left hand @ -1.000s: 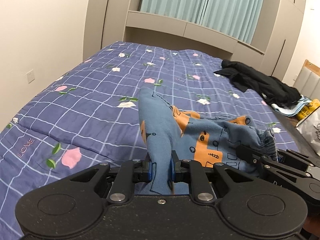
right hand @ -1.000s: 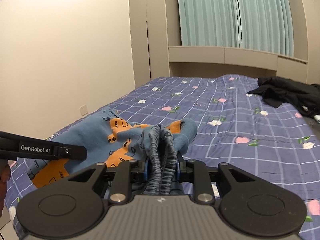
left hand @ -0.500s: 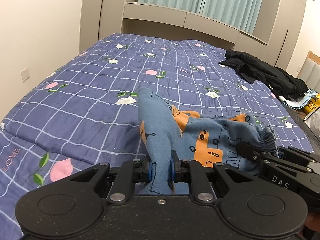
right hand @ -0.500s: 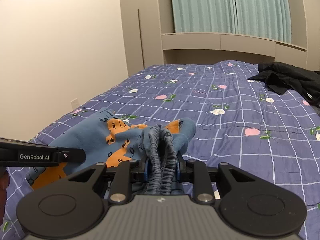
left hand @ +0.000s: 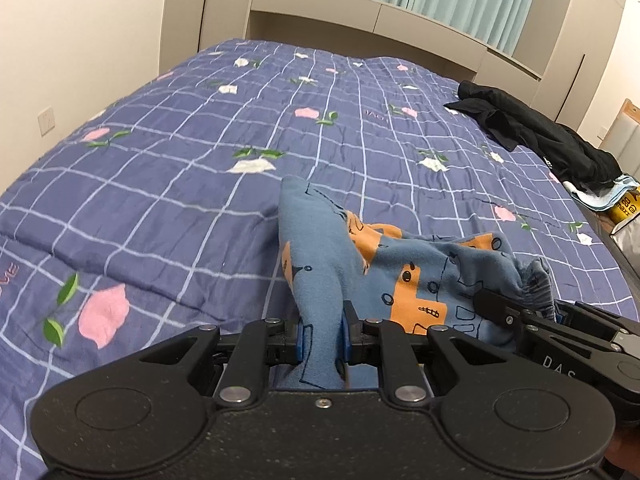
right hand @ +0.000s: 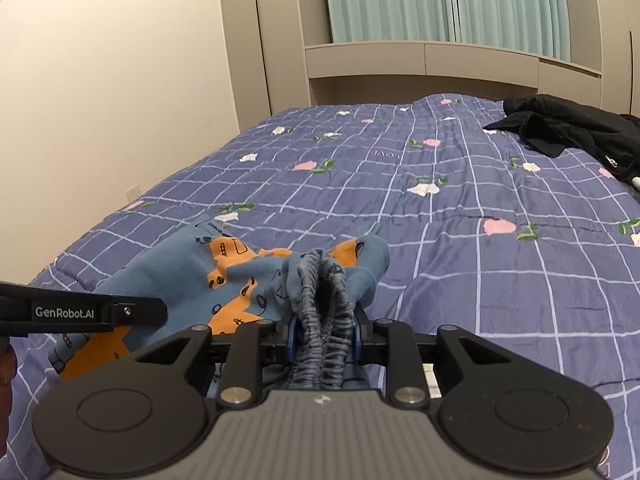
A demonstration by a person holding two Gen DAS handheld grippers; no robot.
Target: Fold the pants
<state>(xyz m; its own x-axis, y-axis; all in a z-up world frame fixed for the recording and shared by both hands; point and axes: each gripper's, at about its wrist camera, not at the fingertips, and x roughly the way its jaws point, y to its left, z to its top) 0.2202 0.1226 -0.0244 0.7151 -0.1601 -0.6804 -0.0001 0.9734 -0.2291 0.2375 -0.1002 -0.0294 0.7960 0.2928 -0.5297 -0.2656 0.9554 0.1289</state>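
Small blue pants with orange prints are held bunched above the near end of the bed. My left gripper is shut on a plain blue fold of the pants. My right gripper is shut on the gathered elastic waistband. The right gripper shows at the right edge of the left wrist view, beside the waistband. The left gripper shows at the left edge of the right wrist view. The pants sag between the two grippers.
The bed has a purple checked quilt with flower prints. A black garment lies on its far right, also in the right wrist view. A light blue cloth and a yellow packet sit by the bed's right edge. A beige wall is on the left, cabinets and curtains behind.
Both grippers have moved forward over the bed with the pants still held. The grips are unchanged.
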